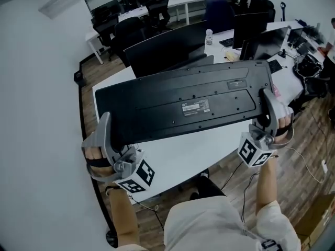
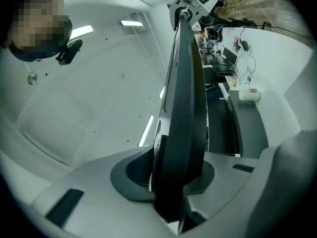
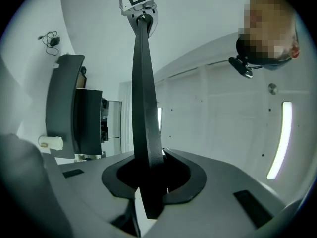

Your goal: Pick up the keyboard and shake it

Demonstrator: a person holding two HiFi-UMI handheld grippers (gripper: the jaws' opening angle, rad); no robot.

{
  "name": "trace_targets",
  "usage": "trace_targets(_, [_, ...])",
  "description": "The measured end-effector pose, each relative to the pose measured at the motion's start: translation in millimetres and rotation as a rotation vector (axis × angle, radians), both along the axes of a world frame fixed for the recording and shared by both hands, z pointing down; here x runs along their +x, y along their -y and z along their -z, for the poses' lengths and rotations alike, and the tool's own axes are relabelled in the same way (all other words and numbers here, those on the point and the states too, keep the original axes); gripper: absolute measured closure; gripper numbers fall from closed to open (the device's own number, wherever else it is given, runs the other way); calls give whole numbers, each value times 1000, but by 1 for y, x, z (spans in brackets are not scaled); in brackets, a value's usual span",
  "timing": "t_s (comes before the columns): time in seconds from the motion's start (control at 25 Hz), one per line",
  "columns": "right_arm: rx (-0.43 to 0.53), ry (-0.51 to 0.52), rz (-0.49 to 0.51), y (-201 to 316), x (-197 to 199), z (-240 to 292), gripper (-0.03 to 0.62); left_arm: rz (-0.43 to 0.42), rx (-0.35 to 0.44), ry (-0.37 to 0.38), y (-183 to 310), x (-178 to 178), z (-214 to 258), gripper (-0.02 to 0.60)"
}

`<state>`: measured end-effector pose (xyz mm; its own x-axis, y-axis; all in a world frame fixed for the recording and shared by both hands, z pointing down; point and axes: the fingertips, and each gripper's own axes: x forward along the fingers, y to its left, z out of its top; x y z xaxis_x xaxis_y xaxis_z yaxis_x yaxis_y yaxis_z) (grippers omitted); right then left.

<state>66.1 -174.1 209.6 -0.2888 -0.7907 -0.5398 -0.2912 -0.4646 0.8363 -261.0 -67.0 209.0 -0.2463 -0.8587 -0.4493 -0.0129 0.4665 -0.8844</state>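
A black keyboard [image 1: 183,106] hangs above the white desk [image 1: 199,150], turned over so its underside with a white label faces me. My left gripper [image 1: 106,135] is shut on its left end, my right gripper [image 1: 268,109] on its right end. In the left gripper view the keyboard [image 2: 184,108] runs edge-on away from the jaws, with the right gripper's marker cube at its far end. The right gripper view shows the same keyboard [image 3: 144,93] as a thin dark blade clamped between the pads.
A black monitor [image 1: 167,48] stands behind the keyboard on the desk. More monitors, a water bottle [image 1: 209,36] and cables crowd the desk's right side. Office chairs and other desks fill the back. Wooden floor [image 1: 309,166] lies to the right.
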Motion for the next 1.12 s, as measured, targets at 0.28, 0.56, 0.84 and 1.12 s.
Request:
trace_targets(0.28, [141, 36, 27, -43, 4, 48, 470, -18, 117, 0, -32, 4, 30, 486])
trace_targets(0.56, [15, -36, 8, -21, 2, 31, 470, -38, 12, -28, -3, 0, 1, 488])
trace_targets(0.84, [-188, -139, -2, 20, -7, -31, 471, -53, -204, -53, 31, -8, -71, 489])
trace_targets(1.12, [-394, -176, 58, 50, -16, -98, 473, -60, -347, -28, 43, -10, -117, 489])
